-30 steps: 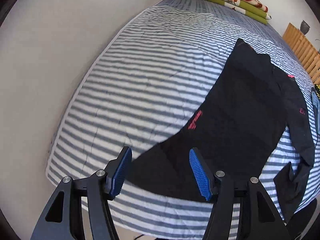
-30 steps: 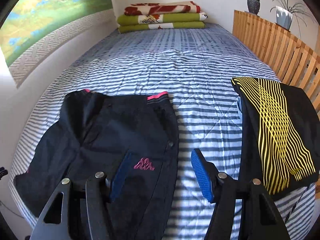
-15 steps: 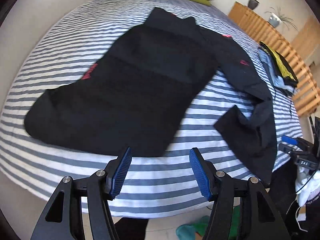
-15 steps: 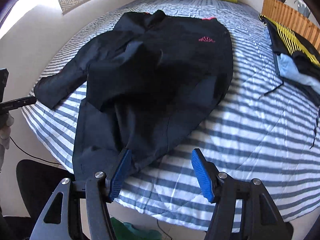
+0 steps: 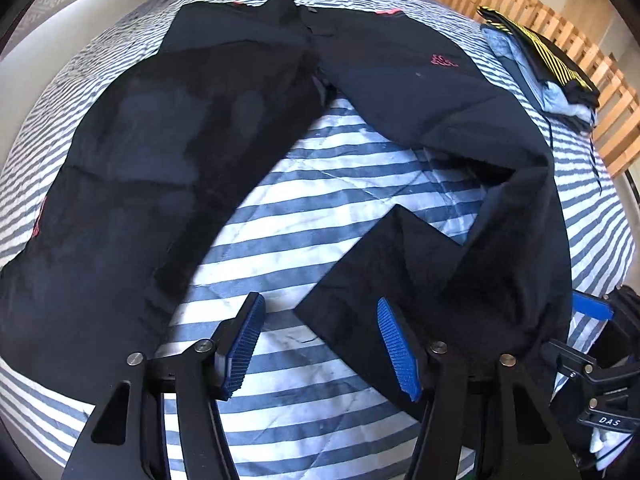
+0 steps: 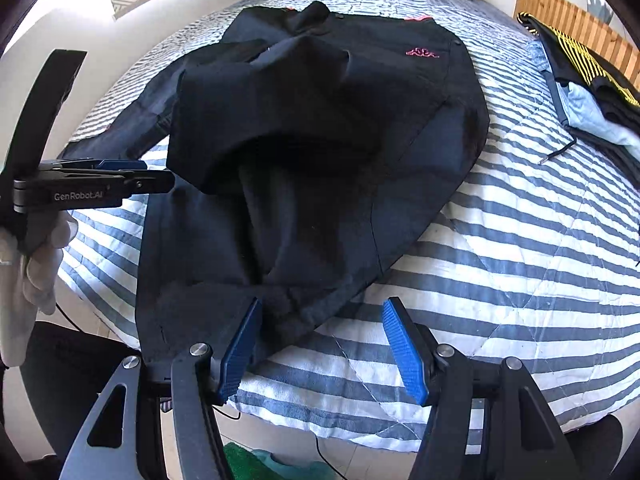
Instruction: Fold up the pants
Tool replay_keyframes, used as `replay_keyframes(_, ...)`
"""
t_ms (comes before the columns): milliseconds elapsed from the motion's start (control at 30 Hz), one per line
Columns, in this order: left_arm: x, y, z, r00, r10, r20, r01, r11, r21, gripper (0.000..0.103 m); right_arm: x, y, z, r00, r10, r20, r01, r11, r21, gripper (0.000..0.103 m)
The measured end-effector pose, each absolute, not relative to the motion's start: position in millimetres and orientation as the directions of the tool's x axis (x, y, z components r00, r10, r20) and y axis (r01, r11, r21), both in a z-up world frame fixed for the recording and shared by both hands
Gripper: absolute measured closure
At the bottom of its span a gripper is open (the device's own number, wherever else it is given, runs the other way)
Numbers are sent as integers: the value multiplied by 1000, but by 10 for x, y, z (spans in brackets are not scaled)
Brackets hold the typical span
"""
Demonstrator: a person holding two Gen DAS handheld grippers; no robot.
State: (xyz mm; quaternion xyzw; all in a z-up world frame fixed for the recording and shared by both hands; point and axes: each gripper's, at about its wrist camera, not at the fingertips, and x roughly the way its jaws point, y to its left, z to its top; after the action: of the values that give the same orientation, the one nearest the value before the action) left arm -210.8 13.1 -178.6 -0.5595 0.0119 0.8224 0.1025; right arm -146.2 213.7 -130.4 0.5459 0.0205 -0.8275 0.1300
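Both pairs of blue-padded fingers stood wide apart and held nothing: the left gripper (image 5: 320, 344) hovered over the near edge of the striped bed cover (image 5: 328, 184), the right gripper (image 6: 320, 348) over the same edge in its own view. Black pants (image 5: 192, 136) lay spread on the cover, their long axis running from the waistband at 12 o'clock, toward the head of the bed, down to the leg ends at the near edge. In the left wrist view one leg ran flat toward 8 o'clock, well off the left pad (image 5: 244, 344); the other leg bent back on itself, and its folded end lay just beyond the right pad (image 5: 398, 348), at about 1 o'clock of the gripper. Whether cloth and pad touched could not be told. In the right wrist view the pants (image 6: 320, 140) were bunched, a fold of fabric reaching the left pad (image 6: 240, 348) at about 11 o'clock, while bare stripes lay ahead of the right pad (image 6: 404, 350). A small pink logo (image 6: 422, 53) sat near the waistband at 1 o'clock; its letters were too small to read. At 9 o'clock in that view the other gripper's body bore the words "GenRobot.AI" (image 6: 78, 196), held in a white-gloved hand (image 6: 36, 264). Folded clothes (image 5: 552, 64), one black with yellow lines, lay at 2 o'clock.
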Motion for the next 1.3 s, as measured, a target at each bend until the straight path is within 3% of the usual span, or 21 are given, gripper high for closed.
replay_keyframes(33,-2103,173,-1796,-348,160,-924,-188,-977,-98,52,-1476,2120,-1317,-368,-192,-910,236,-966,108,44)
replay_keyframes(100,-2081,237,-1787,-357,150,-922,-199,-977,-82,57,-1474,2100,-1348,-363,-187,-913,234,-967,105,44)
replay_keyframes(167,-2068,287,-1770,-356,168,-919,-215,-972,-95,74,-1458,2069,-1352,-360,-187,-914,238,-966,104,44)
replay_keyframes(267,-2048,337,-1738,-355,180,-918,-222,-969,-104,90,-1464,2053,-1350,-359,-197,-912,245,-963,112,49)
replay_keyframes(333,-2016,351,-1714,-358,183,-916,-226,-968,-106,93,-1457,2038,-1338,-356,-213,-910,254,-959,125,63)
replay_keyframes(400,-1974,336,-1676,-362,200,-911,-221,-967,-125,94,-1443,2025,-1318,-345,-242,-907,271,-951,150,92)
replay_keyframes(500,-1823,281,-1608,-369,241,-897,-217,-961,-169,94,-1430,2052,-1250,-354,-255,-900,266,-950,165,99)
replay_keyframes(733,-1198,101,-1285,-324,357,-876,-258,-924,-281,95,-1224,2252,-965,-347,-288,-892,306,-934,183,100)
replay_keyframes(833,-934,143,-1248,-252,401,-881,-345,-887,-306,91,-1059,2317,-881,-320,-250,-914,364,-923,125,99)
replay_keyframes(867,-834,182,-1230,-240,399,-885,-365,-882,-299,87,-1036,2322,-874,-294,-240,-925,386,-916,115,95)
replay_keyframes(900,-760,169,-1211,-237,394,-888,-374,-881,-291,82,-1024,2311,-868,-269,-220,-938,411,-907,95,93)
replay_keyframes(933,-708,138,-1185,-250,371,-894,-361,-893,-269,69,-1035,2321,-848,-272,-195,-942,425,-903,64,90)
replay_keyframes(967,-665,47,-1142,-280,345,-896,-339,-909,-244,62,-1042,2328,-807,-289,-171,-942,413,-910,38,80)
replay_keyframes(1133,-793,-900,-971,-398,228,-889,-121,-973,-195,58,-1185,2106,-508,-392,-230,-891,430,-902,43,67)
replay_keyframes(1200,-872,-1403,-898,-446,143,-883,-19,-988,-151,53,-1294,1889,-432,-398,-287,-871,449,-889,88,59)
replay_keyframes(1300,-981,-2175,-829,-498,25,-867,138,-985,-108,38,-1599,1445,-441,-374,-379,-847,496,-853,162,56)
